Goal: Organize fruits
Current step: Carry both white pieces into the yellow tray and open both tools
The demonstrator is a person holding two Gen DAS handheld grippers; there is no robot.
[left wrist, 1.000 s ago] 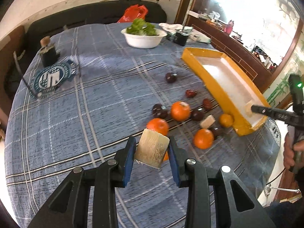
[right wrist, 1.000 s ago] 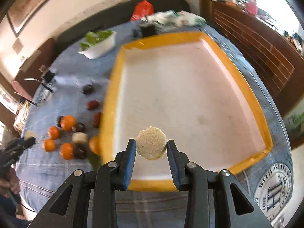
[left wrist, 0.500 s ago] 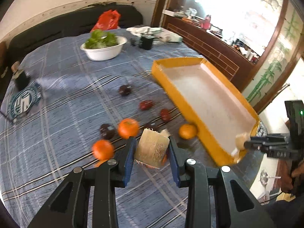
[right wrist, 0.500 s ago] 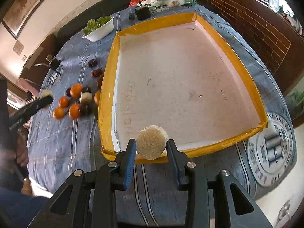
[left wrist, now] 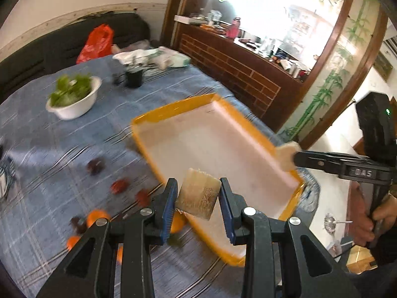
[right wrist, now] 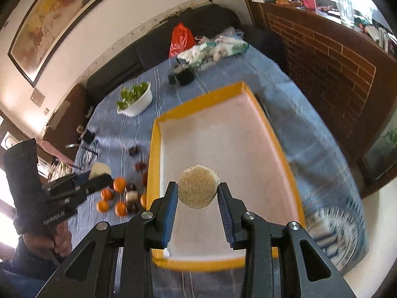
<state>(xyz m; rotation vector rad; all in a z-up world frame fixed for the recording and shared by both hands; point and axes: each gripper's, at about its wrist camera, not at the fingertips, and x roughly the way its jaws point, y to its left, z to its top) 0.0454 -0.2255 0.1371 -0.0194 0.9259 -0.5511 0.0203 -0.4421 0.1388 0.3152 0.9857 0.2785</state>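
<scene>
My left gripper (left wrist: 198, 195) is shut on a pale, fibrous cut chunk (left wrist: 198, 201), held above the near left rim of the yellow tray (left wrist: 173, 106). My right gripper (right wrist: 198, 196) is shut on a round pale chunk (right wrist: 197, 187) over the near part of the same tray (right wrist: 153, 161), whose white floor is bare. Each gripper shows in the other's view: the right gripper (left wrist: 295, 157) at the tray's right edge, the left gripper (right wrist: 99, 177) over the loose fruit. Several oranges (right wrist: 119, 185) and dark red fruits (right wrist: 134, 150) lie on the blue cloth left of the tray.
A white bowl of greens (left wrist: 74, 99) stands at the far left of the table, with a black cup (left wrist: 134, 78) and a crumpled bag (right wrist: 213, 47) behind the tray. A brick counter (right wrist: 322, 57) runs along the right. A hand (left wrist: 372, 213) grips the right tool.
Both grippers have risen, each still holding its chunk. The left has swung right, from over the loose fruit to the tray's rim. The right has drawn back, so the whole tray now shows.
</scene>
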